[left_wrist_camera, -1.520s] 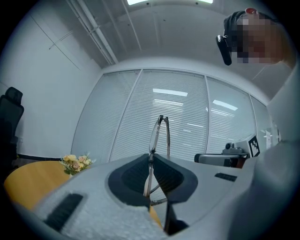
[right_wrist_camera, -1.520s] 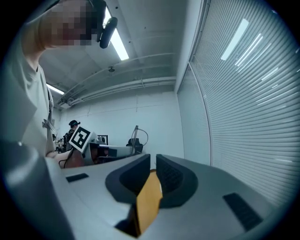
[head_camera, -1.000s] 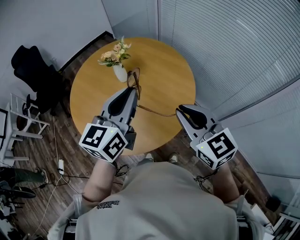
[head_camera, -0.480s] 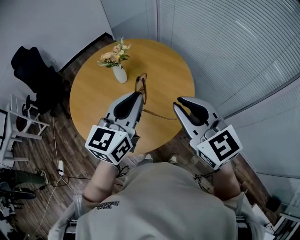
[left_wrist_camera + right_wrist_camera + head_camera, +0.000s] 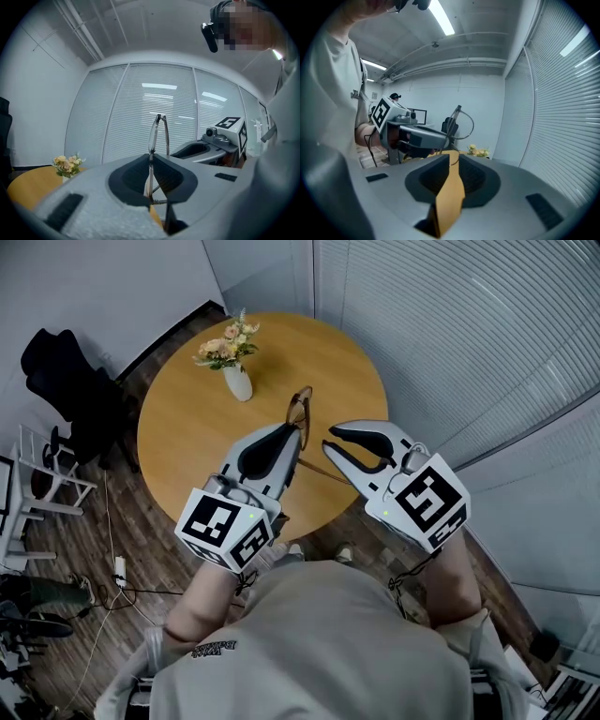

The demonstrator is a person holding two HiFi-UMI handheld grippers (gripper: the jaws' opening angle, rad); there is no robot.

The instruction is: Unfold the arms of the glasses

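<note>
Head view: mounted on the person's head, facing steeply down over shoulders and forearms. It is the farthest and widest, taking in the whole round table (image 5: 187,442), the left gripper (image 5: 294,429), the right gripper (image 5: 327,441) and the surrounding floor. Left gripper view: wide-angle, seated just behind the left gripper's jaws, facing along them toward the window blinds (image 5: 136,117); the jaws fill the lower frame at very close range. Right gripper view: same mounting on the right gripper, facing across toward the left gripper and a plain wall. Shared: the glasses (image 5: 298,409), the vase of flowers (image 5: 232,362) and part of the table appear in all three; each gripper view catches the opposite gripper.
</note>
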